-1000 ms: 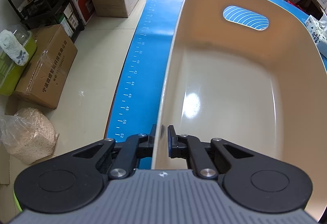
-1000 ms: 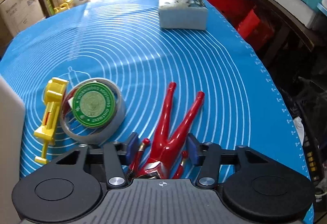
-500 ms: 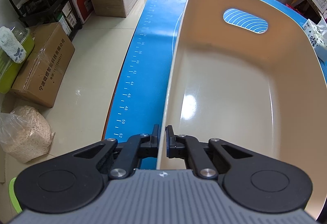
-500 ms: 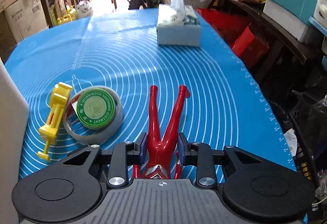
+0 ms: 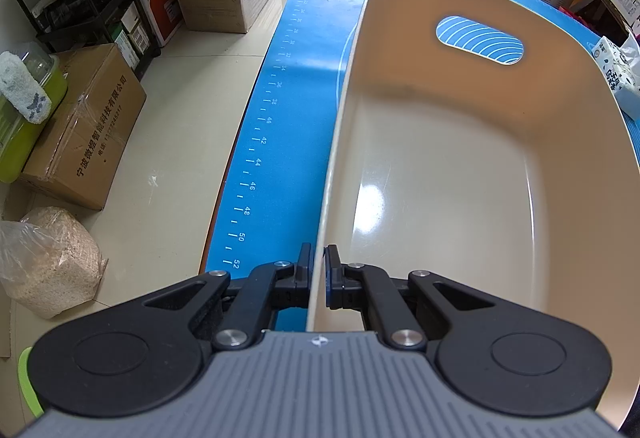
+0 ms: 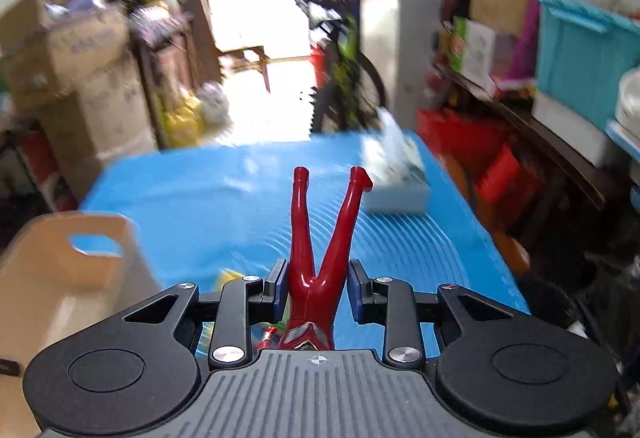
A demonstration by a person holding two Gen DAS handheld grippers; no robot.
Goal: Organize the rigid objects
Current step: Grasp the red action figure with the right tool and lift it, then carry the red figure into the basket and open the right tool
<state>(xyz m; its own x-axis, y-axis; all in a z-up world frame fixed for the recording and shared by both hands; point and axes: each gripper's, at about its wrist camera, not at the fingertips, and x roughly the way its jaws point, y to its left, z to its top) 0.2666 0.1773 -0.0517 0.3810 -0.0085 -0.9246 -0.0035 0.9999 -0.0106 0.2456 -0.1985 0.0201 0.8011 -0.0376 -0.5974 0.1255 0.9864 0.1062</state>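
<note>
Left gripper [image 5: 317, 270] clamps beige bin [image 5: 568, 142] rim; right gripper [image 6: 317, 288] apparently grips red figure [image 6: 320, 238]; lower it inside bin.

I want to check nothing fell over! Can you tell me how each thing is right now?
left gripper: shut on the bin's rim.
beige bin: upright, nothing visible inside.
right gripper: shut on the toy.
red toy figure: held, legs pointing away.
tissue box: resting on the blue mat.
</note>
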